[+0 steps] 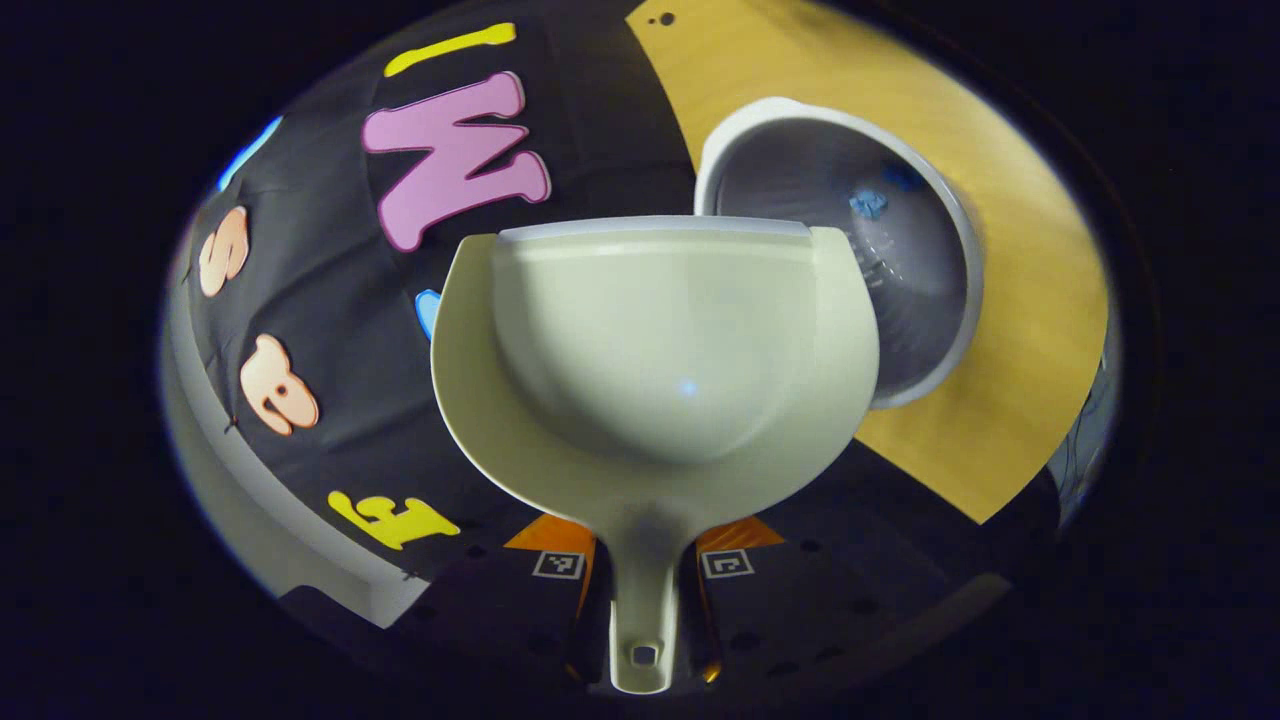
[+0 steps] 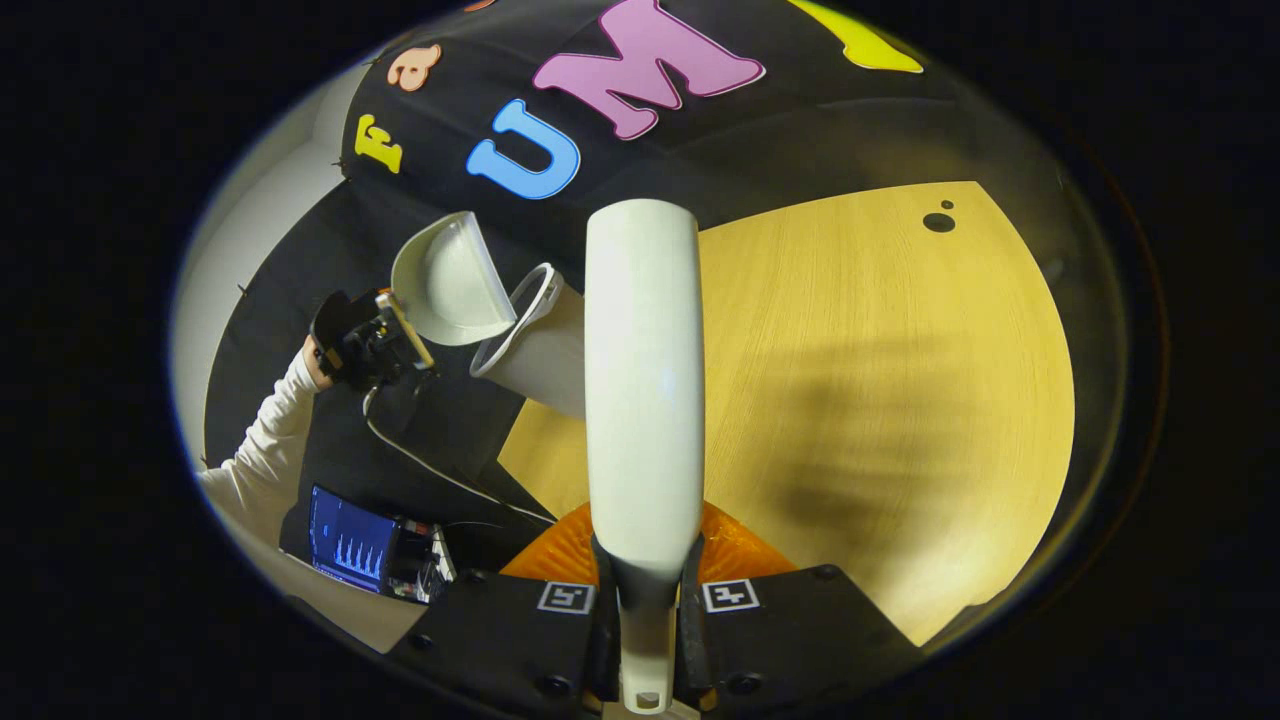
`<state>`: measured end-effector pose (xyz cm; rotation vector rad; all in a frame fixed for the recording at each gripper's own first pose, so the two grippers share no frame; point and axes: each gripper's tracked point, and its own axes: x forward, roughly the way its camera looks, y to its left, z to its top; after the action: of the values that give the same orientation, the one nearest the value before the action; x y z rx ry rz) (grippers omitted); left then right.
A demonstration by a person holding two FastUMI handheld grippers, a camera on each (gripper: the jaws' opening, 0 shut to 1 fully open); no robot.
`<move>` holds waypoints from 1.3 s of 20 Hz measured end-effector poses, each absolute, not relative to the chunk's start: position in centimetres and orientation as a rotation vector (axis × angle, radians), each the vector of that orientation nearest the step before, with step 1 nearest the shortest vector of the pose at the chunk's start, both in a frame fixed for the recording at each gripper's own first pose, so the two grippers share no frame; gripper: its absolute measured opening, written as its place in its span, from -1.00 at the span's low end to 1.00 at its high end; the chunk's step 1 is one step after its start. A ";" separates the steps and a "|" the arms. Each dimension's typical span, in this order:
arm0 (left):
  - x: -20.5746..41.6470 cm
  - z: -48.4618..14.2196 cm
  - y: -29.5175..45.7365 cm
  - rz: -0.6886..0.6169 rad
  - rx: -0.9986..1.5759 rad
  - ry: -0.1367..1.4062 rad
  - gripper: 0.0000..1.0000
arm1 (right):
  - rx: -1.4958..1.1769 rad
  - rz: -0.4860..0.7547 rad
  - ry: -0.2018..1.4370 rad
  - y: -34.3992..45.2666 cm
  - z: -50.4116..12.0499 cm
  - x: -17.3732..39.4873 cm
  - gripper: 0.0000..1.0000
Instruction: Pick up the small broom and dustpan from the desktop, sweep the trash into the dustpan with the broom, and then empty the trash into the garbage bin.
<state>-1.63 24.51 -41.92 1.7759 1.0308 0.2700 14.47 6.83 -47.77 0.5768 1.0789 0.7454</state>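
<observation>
My left gripper (image 1: 641,585) is clamped on the dustpan's handle, one finger pressing each side of it. The dustpan (image 1: 655,340) stands out ahead of me with its hollow facing the camera and its front lip at the top. Just behind that lip, to the right, is the bin (image 1: 955,250), its mouth turned toward me; a few blue scraps (image 1: 868,203) lie inside, along with something pale that I cannot make out. The bin stands on the wooden desk (image 1: 1040,300).

My right gripper (image 2: 647,600) is clamped on the broom (image 2: 643,380), both fingers squeezing its narrow end. The broom's pale body runs straight ahead of me, over the desk (image 2: 880,350).

In the right gripper view I also see my left gripper (image 2: 385,335) off to the left, holding the dustpan (image 2: 450,285) tipped, with its lip just beside the bin (image 2: 535,345) rim. A white sleeve (image 2: 265,450) leads to the hand (image 2: 335,345) holding it.
</observation>
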 end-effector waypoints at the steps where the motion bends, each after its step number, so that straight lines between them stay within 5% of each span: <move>1: -1.4 -42.3 24.0 0.286 1.707 0.980 -0.48 | 0.583 0.739 1.080 6.8 -47.6 14.7 -0.51; 7: -0.3 -45.6 15.7 0.323 1.106 0.728 -0.48 | 0.557 0.644 1.005 6.6 -46.1 18.2 -0.51; 11: -0.7 -54.3 6.1 0.202 0.651 0.751 -0.48 | 0.542 0.495 0.932 6.3 -45.3 22.0 -0.51; 17: -5.5 -68.0 -3.9 0.135 0.052 1.047 -0.48 | 0.413 0.344 0.989 5.8 -49.4 22.8 -0.51; 22: -9.8 -80.3 -4.9 0.139 -0.016 1.346 -0.47 | 0.305 0.258 1.225 6.4 -58.6 18.2 -0.50; 26: -10.2 -81.7 -3.3 0.192 -0.107 1.464 -0.47 | 0.212 0.228 1.377 7.0 -64.5 14.6 -0.58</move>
<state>-10.20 -3.30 -81.71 -0.1074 1.4636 0.1925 14.56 7.00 -64.49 0.2125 1.3770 0.2284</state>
